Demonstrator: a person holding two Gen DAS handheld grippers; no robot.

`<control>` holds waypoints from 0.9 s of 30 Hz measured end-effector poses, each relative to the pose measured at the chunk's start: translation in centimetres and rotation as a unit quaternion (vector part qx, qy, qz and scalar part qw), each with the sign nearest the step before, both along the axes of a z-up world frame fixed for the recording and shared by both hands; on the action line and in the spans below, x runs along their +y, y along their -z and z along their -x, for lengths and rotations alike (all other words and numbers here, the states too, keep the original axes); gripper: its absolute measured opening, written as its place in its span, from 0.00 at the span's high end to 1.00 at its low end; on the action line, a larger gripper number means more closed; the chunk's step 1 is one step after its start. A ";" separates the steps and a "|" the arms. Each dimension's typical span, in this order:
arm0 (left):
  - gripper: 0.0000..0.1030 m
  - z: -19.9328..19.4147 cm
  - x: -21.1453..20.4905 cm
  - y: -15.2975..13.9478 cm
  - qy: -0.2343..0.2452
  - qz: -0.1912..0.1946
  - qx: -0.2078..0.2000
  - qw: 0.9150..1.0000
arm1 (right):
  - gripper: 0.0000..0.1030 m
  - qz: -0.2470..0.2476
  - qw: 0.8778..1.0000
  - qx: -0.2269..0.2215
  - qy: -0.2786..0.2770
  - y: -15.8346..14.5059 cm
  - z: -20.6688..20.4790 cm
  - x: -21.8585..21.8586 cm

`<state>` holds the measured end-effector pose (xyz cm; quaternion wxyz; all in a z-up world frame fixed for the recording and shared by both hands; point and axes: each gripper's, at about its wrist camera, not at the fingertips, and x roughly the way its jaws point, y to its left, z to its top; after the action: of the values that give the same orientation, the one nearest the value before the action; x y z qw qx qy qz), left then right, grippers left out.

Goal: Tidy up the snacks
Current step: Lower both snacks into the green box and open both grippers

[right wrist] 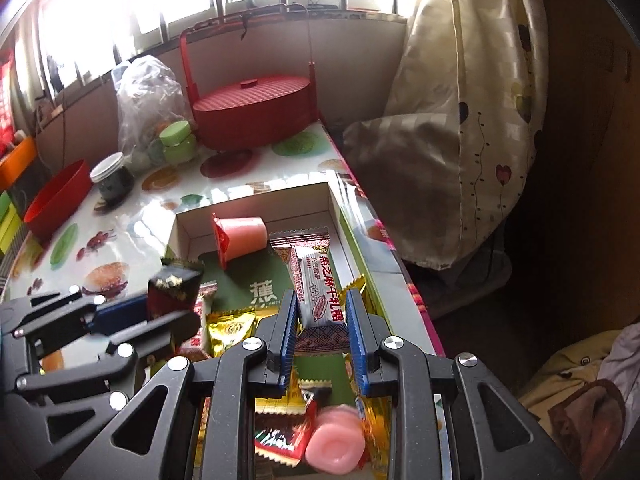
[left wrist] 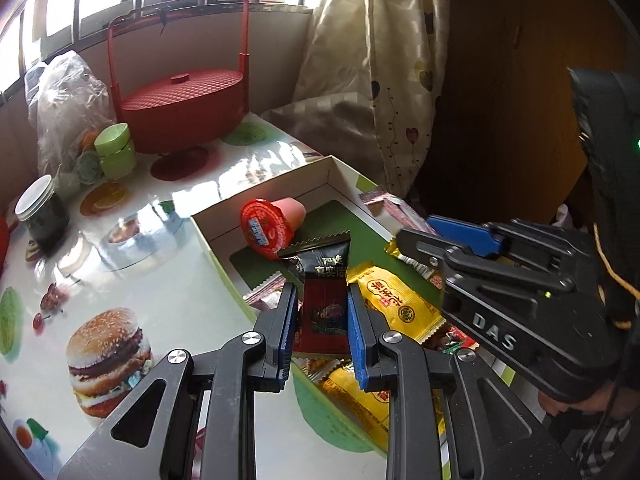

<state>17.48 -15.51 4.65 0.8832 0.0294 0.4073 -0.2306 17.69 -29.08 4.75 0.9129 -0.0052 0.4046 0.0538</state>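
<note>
My left gripper (left wrist: 322, 304) is shut on a black and dark red snack packet (left wrist: 324, 300) and holds it over the open white cardboard box (left wrist: 260, 196). My right gripper (right wrist: 322, 310) is shut on a silver and red nougat packet (right wrist: 320, 292) over the same box (right wrist: 256, 202). A pink jelly cup with a red lid (left wrist: 272, 220) lies on its side at the box's far end, also in the right wrist view (right wrist: 240, 238). Yellow packets (left wrist: 400, 300) and more snacks fill the near part. A second jelly cup (right wrist: 336, 444) lies under my right gripper.
A red lidded basket with a tall handle (left wrist: 184, 108) stands at the back. A clear plastic bag (left wrist: 68, 100), green jars (left wrist: 116, 152) and a dark jar with a white lid (left wrist: 40, 212) stand at the left. A red bowl (right wrist: 60, 200) sits far left. The table edge (right wrist: 400, 264) and curtain (right wrist: 460, 120) are right.
</note>
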 end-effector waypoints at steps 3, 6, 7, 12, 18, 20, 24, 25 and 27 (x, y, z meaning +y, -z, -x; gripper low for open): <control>0.76 0.0 -0.2 0.3 0.001 0.000 0.004 1.000 | 0.78 0.002 1.000 0.005 -0.005 0.5 -0.5 0.0; 0.76 -0.1 -0.4 0.5 0.004 0.001 0.008 1.000 | 0.78 0.006 1.000 0.009 -0.008 0.9 -1.0 -0.1; 0.76 -0.1 -0.4 0.6 0.004 0.002 0.009 1.000 | 0.78 0.006 1.000 0.009 -0.009 1.0 -1.0 -0.1; 0.76 -0.3 -0.5 0.9 0.001 -0.003 0.014 1.000 | 0.78 0.004 1.000 0.010 -0.011 1.2 -1.4 -0.3; 0.76 -0.5 -0.6 0.8 0.003 -0.002 0.017 1.000 | 0.77 0.005 1.000 0.007 -0.016 1.3 -1.6 -0.1; 0.76 -0.5 -0.6 0.8 0.003 -0.003 0.017 1.000 | 0.74 0.003 1.000 0.007 -0.017 1.3 -1.6 -0.1; 0.76 -0.6 -0.5 0.9 0.002 -0.002 0.019 1.000 | 0.70 -0.001 1.000 0.003 -0.018 1.2 -1.6 -0.1; 0.76 -0.7 -0.5 0.8 0.002 -0.001 0.018 1.000 | 0.69 -0.001 1.000 0.003 -0.016 1.3 -1.6 -0.1; 0.76 -0.7 -0.5 0.9 0.003 -0.002 0.018 1.000 | 0.68 -0.002 1.000 0.002 -0.013 1.2 -1.6 -0.2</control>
<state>18.17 -16.01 3.76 0.8749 0.0281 0.4239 -0.2324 19.24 -29.25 3.51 0.9114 -0.0084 0.4061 0.0665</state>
